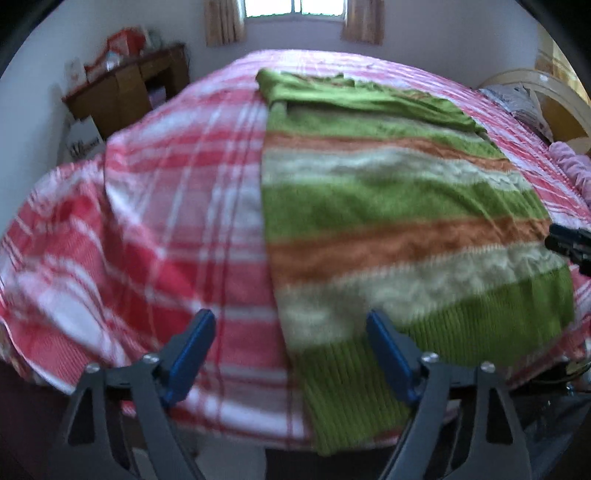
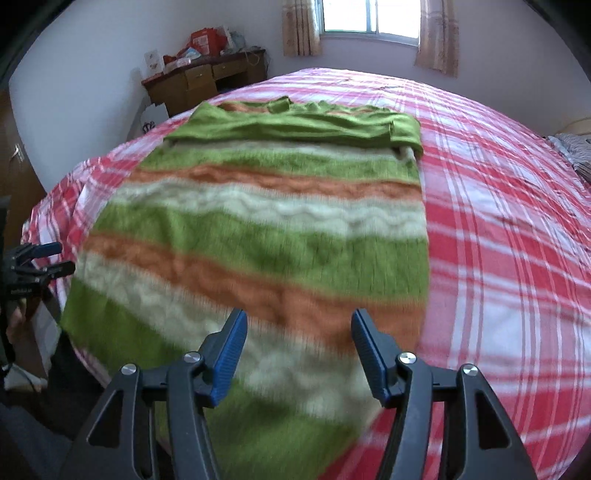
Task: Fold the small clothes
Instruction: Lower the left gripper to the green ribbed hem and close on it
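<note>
A knit sweater (image 1: 388, 206) striped green, orange and white lies flat on the pink plaid bed (image 1: 166, 206), hem toward me and its green sleeves folded across the top. My left gripper (image 1: 291, 332) hovers over the hem's left corner, open, with its blue pads touching nothing. In the right wrist view my right gripper (image 2: 299, 328) stands open above the lower right part of the sweater (image 2: 277, 229), gripping no cloth. The left gripper (image 2: 40, 258) shows at that view's left edge, and the right gripper (image 1: 570, 245) at the left wrist view's right edge.
A wooden desk (image 2: 207, 81) piled with red bags stands against the far wall left of the bed. A curtained window (image 2: 369, 18) is behind. A curved headboard (image 1: 554, 103) and bedding lie at the right. The bed's near edge drops off just below the grippers.
</note>
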`<action>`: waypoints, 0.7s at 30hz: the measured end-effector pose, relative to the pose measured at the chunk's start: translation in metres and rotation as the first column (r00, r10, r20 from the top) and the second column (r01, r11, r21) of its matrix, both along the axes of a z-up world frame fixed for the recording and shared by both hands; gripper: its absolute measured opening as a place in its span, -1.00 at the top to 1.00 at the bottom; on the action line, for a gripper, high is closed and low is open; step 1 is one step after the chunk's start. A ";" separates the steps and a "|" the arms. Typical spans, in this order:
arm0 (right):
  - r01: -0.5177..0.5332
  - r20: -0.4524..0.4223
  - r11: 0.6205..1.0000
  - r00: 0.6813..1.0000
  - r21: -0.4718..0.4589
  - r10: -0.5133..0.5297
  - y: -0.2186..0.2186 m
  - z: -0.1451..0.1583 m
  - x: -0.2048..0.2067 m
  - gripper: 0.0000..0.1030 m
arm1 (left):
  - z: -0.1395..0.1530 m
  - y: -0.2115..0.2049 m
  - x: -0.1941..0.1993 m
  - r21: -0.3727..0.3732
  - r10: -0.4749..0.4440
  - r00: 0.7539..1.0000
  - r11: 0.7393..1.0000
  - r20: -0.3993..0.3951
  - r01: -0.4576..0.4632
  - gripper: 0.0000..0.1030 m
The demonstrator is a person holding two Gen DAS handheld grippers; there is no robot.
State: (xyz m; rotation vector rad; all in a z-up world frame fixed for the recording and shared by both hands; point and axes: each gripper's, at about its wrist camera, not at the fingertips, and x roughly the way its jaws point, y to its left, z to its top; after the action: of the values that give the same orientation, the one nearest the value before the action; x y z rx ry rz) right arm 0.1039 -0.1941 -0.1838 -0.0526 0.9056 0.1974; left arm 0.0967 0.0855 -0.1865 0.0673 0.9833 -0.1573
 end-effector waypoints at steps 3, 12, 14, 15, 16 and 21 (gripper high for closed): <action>0.007 0.001 1.000 1.000 -0.005 -0.007 -0.001 -0.004 -0.018 -0.16 | -0.009 0.003 -0.002 -0.047 0.003 0.999 0.999 -0.046 -0.005 -0.43; 0.022 0.032 1.000 0.999 0.018 -0.023 -0.001 0.000 -0.039 -0.17 | -0.025 -0.001 -0.005 -0.172 0.003 0.991 0.985 -0.137 -0.027 -0.13; 0.024 0.038 0.999 0.999 0.022 -0.025 -0.001 -0.001 -0.041 -0.17 | -0.027 -0.001 -0.005 -0.194 0.014 0.990 0.980 -0.143 -0.042 -0.13; 0.025 0.037 0.999 0.999 0.028 -0.026 -0.002 -0.001 -0.042 -0.17 | -0.027 -0.001 -0.004 -0.199 0.014 0.989 0.979 -0.145 -0.043 -0.11; 0.027 0.035 0.999 0.999 0.032 -0.028 -0.003 -0.002 -0.042 -0.17 | -0.027 -0.002 -0.004 -0.197 0.011 0.989 0.980 -0.145 -0.039 -0.09; 0.046 0.047 0.998 0.998 0.038 -0.047 -0.006 0.001 -0.050 -0.17 | -0.023 -0.005 -0.011 -0.171 -0.032 0.991 0.985 -0.129 0.009 0.79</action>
State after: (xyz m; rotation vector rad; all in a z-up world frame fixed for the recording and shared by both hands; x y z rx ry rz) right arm 0.0538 -0.2005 -0.1825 -0.0016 0.8548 0.1690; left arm 0.0852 0.0803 -0.2092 -0.0908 1.0967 -0.2668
